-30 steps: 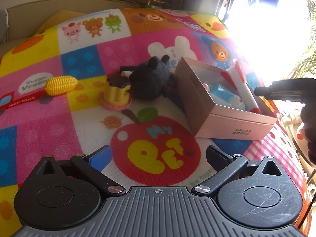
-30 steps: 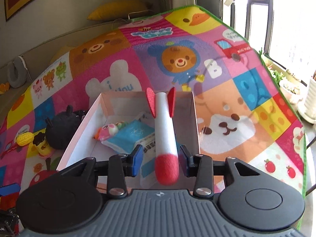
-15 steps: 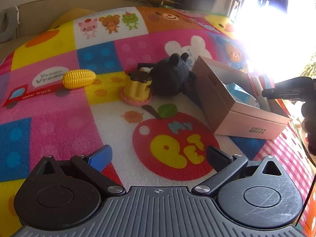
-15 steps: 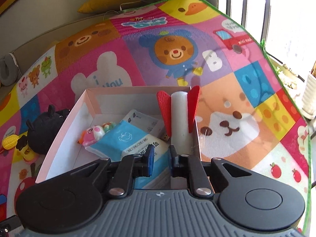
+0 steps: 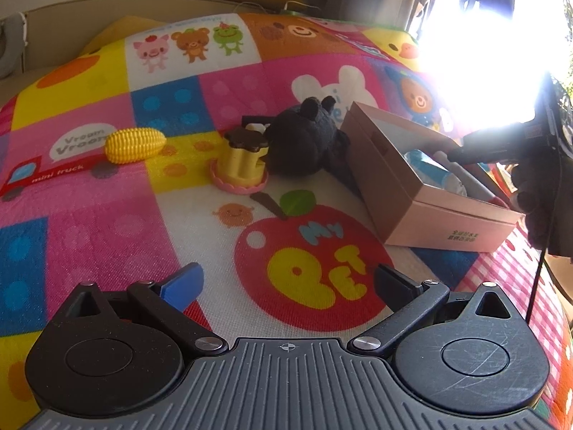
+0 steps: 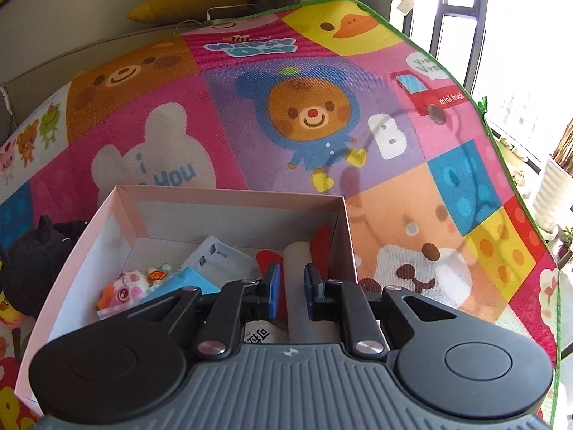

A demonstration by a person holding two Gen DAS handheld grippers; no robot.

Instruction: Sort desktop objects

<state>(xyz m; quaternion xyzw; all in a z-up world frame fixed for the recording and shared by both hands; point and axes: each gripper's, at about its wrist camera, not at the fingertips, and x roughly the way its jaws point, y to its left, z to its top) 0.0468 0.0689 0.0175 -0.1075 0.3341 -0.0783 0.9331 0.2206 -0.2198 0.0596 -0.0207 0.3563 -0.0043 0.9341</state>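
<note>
A pink cardboard box point(image 6: 229, 222) point(image 5: 447, 229) lies open on the cartoon play mat. Inside it are a white toy rocket point(image 6: 295, 251) with red fins, a blue packet point(image 6: 186, 279), a white packet and a small pink plush toy point(image 6: 123, 286). My right gripper point(image 6: 290, 286) hovers over the box's near right corner, jaws shut with nothing between them and the rocket lying below. My left gripper point(image 5: 288, 279) is open over the red apple print, holding nothing. A black plush point(image 5: 304, 143), a yellow pudding toy point(image 5: 243, 165) and a toy corn cob point(image 5: 134, 145) lie on the mat left of the box.
The mat point(image 5: 107, 236) has a green-edged border point(image 6: 519, 193) to the right, by a bright window. A yellow cushion point(image 6: 193, 3) lies beyond the mat's far end. A person's dark-gloved hand point(image 5: 540, 193) holds the right gripper beside the box.
The rocket has left the right gripper and gone from leaning on the box's near edge to lying inside. That gripper closed its jaws and moved down over the box.
</note>
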